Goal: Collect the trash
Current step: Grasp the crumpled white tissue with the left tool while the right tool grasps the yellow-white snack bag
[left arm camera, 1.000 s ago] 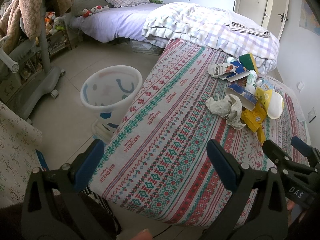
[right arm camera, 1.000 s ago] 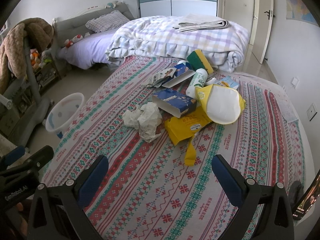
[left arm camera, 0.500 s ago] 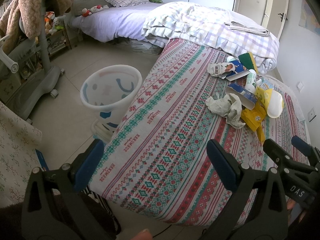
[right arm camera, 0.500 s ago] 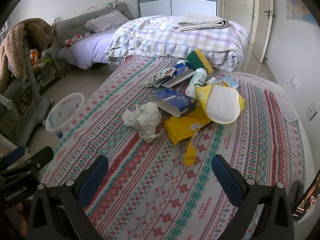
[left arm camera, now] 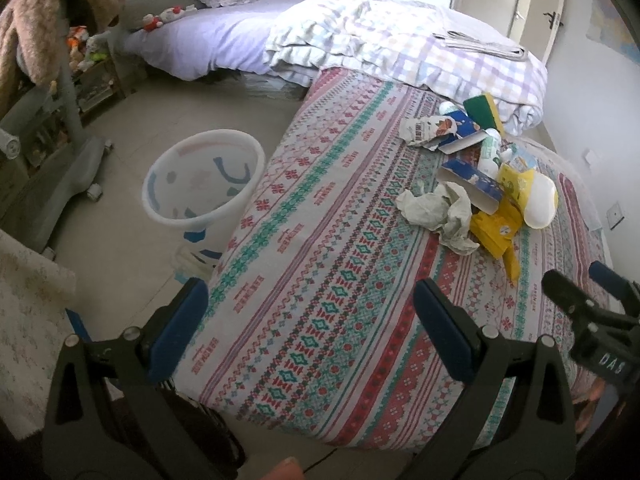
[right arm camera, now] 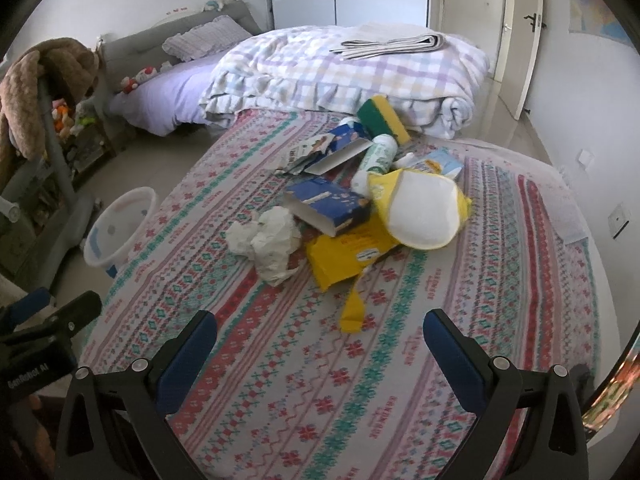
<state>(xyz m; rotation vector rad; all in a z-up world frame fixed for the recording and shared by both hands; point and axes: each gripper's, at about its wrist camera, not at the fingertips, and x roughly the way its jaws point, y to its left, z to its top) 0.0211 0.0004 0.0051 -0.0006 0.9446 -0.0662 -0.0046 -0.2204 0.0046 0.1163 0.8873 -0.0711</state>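
Note:
A pile of trash lies on the patterned bedspread [right arm camera: 280, 380]: crumpled white paper [right arm camera: 268, 240] [left arm camera: 440, 212], a blue box [right arm camera: 326, 204] [left arm camera: 472, 184], yellow packaging [right arm camera: 348, 254] [left arm camera: 494, 226], a white-and-yellow pouch [right arm camera: 424, 210], a green-white bottle [right arm camera: 378, 154], a torn blue carton [right arm camera: 332, 148] and a green-yellow sponge [right arm camera: 384, 118] [left arm camera: 482, 110]. A white bin [left arm camera: 204, 178] [right arm camera: 120, 224] stands on the floor left of the bed. My left gripper [left arm camera: 308, 328] is open over the bed's near corner. My right gripper [right arm camera: 320, 354] is open, short of the pile, holding nothing.
A folded checked quilt [right arm camera: 344, 76] with a striped cloth [right arm camera: 394, 44] on it lies behind the trash. A grey stand draped with a brown blanket [left arm camera: 48, 20] is at the far left. Tiled floor [left arm camera: 132, 120] separates the two beds. A door [right arm camera: 528, 40] is at the right.
Both grippers have shifted only slightly; the right one has crept a little closer to the trash pile. Nothing was grasped or moved.

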